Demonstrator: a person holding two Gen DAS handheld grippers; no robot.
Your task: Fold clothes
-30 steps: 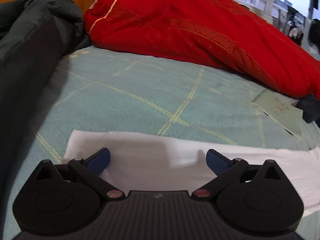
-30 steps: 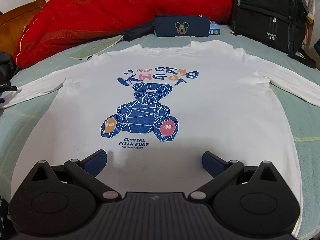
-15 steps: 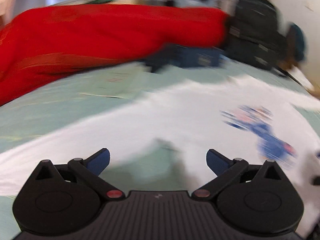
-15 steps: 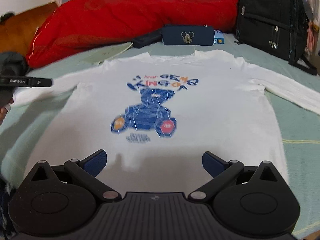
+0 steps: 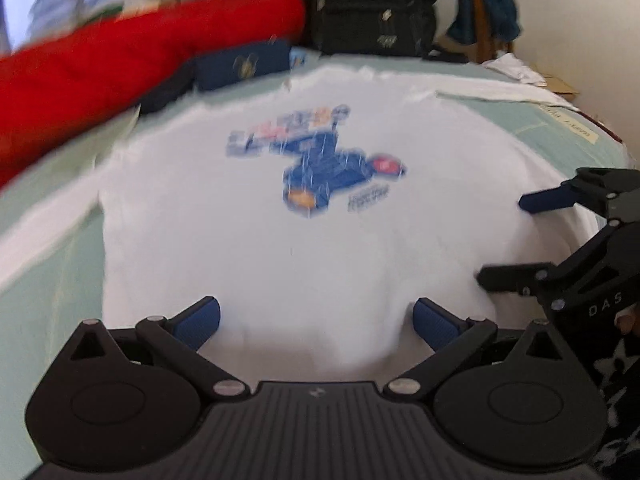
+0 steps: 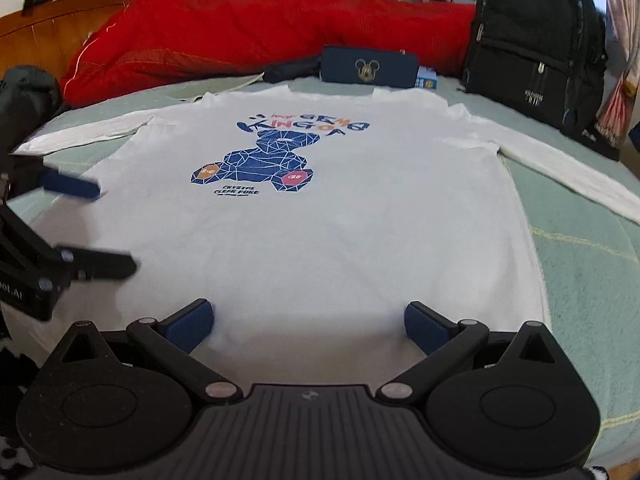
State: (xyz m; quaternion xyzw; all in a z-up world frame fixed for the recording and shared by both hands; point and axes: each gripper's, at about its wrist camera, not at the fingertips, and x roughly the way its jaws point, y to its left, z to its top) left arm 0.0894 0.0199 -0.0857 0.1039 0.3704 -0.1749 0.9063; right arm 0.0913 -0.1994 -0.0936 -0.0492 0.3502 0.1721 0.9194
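Note:
A white long-sleeved shirt (image 6: 320, 232) with a blue bear print (image 6: 260, 164) lies flat and face up on the pale green bed, both sleeves spread outward. My right gripper (image 6: 308, 326) is open over the shirt's bottom hem, nothing between its fingers. My left gripper (image 5: 316, 322) is open too, over the hem's left part, and its view is blurred. In the left wrist view the shirt (image 5: 280, 240) fills the middle and the right gripper (image 5: 504, 236) shows at the right edge. The left gripper (image 6: 116, 228) shows at the left edge of the right wrist view.
A red quilt (image 6: 248, 36) lies bunched along the far side of the bed. A dark blue pouch (image 6: 368, 68) and a black backpack (image 6: 532, 48) sit beyond the collar. A dark coat (image 6: 24, 96) is at far left. Green bedsheet (image 6: 580, 248) lies to the right.
My left gripper has swung right, from the left sleeve end to the bottom hem beside the right gripper. The right gripper has shifted slightly; both have stayed open.

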